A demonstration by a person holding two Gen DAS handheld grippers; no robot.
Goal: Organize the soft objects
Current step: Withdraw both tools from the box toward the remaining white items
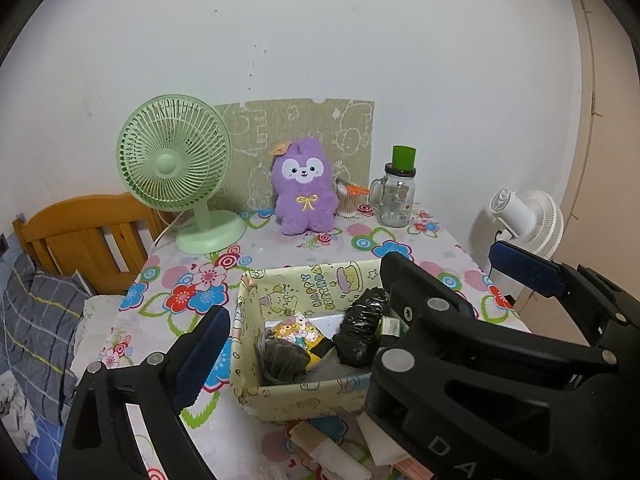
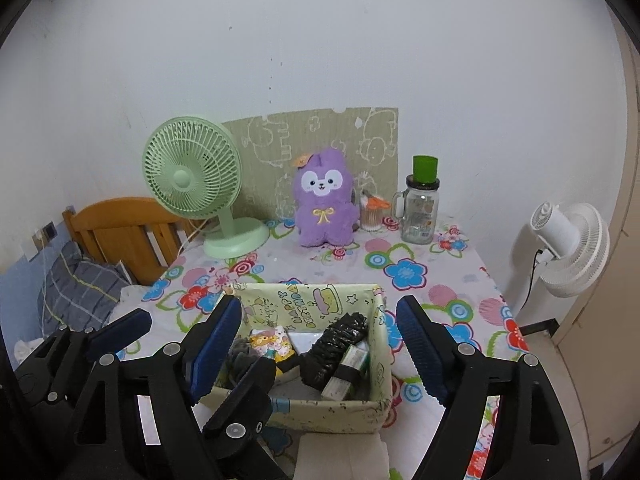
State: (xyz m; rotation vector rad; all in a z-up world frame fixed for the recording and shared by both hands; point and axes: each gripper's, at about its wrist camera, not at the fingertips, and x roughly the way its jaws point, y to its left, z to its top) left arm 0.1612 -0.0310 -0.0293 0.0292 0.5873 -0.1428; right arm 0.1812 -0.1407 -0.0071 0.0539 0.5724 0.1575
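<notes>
White wall point(image 2: 320, 40) behind desk point(image 2: 460, 280) with floral cloth; wooden bed headboard point(image 2: 120, 224) left, white standing fan point(image 2: 568, 248) right, dim even light.

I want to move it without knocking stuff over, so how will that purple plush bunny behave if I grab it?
The purple plush bunny looks fluffy and stuffed, so it will probably squash under the tongs and weigh little. It sits upright against the cardboard sheet, so a push may topple it. The glass jar and the cotton swab cup stand close beside it, so lift it upward.

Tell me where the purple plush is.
In both views the purple plush sits upright at the table's back, between the green fan and the glass jar.
</notes>
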